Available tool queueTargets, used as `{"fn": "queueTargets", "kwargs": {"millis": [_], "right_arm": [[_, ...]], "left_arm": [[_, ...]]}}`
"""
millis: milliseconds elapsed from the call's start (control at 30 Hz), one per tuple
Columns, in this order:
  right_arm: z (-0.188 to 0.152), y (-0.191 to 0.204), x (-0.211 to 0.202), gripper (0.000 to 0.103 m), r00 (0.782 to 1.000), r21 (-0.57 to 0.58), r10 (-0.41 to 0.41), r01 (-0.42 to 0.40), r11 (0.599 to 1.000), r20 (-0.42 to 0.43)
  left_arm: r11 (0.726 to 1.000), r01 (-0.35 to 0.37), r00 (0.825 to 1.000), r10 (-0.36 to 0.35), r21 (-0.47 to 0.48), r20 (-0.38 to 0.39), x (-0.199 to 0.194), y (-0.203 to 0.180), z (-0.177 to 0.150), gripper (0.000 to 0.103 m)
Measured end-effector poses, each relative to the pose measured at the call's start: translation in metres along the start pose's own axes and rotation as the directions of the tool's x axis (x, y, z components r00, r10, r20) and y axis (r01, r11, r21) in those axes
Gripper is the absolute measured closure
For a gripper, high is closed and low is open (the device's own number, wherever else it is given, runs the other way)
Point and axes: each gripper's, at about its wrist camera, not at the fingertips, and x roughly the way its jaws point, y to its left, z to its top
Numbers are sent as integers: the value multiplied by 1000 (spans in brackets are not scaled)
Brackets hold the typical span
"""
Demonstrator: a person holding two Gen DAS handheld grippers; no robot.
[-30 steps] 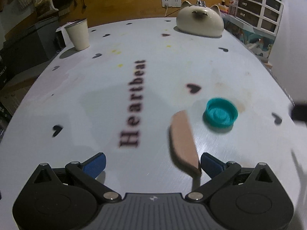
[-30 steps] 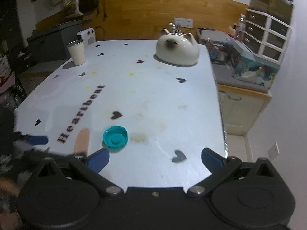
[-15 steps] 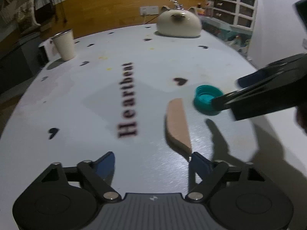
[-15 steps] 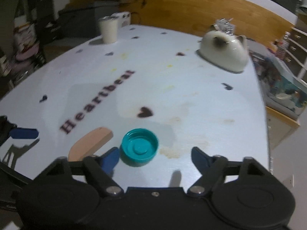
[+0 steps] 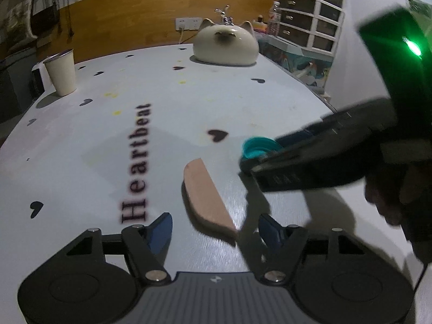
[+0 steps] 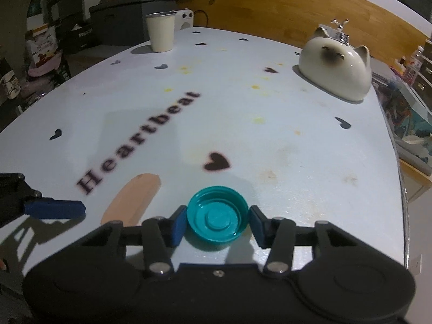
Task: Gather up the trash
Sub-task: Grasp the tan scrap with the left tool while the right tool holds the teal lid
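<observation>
Right gripper (image 6: 217,224): jaws have just been closing, teal bottle cap (image 6: 217,217) between the blue pads. Left pad sits at the cap's rim; a sliver of gap shows at the right pad. Contact is probably not yet firm; the fisheye angle makes this hard to settle. Cap lies open side up on the white table (image 6: 310,140), nearer the near edge and the right side, just below a printed black heart (image 6: 216,162).

Left gripper (image 5: 213,229): jaws have also been closing and stand apart. The near tip of the tan flat strip (image 5: 206,199) lies between the pads, touching neither. The strip rests flat beside the printed word "Heartbeat" (image 5: 137,162), just beside the cap.

In the left wrist view the right gripper (image 5: 253,159) reaches in from the right edge and partly hides the cap (image 5: 256,147).

Far side of the table: cream cup (image 6: 160,31) at the far left corner, cat-shaped ceramic piece (image 6: 336,66) at the far right.
</observation>
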Motion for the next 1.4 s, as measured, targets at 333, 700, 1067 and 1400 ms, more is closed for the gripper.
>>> {"fn": "queueTargets", "kwargs": {"millis": [333,700,1067,1400], "right_arm": [[-25,-28,-18,53,999,110,-48,48,993,-6],[-51,-34,-40,53,995,181,-99,102,978,-23],[-63,-20,-58,53,992,187,-92,106,977,-83],[-75,-17,-91,53,991,207,-103,118,971,-80]], "left_arm": [[992,-78,997,75,-101,-31,24,-3,23,53],[971,-166,986,164,-172,-28,21,-9,20,75],[979,-118,992,111,-168,-52,-1,-12,3,76],[982,-105,994,101,-157,-36,-48,-18,-7,76]]}}
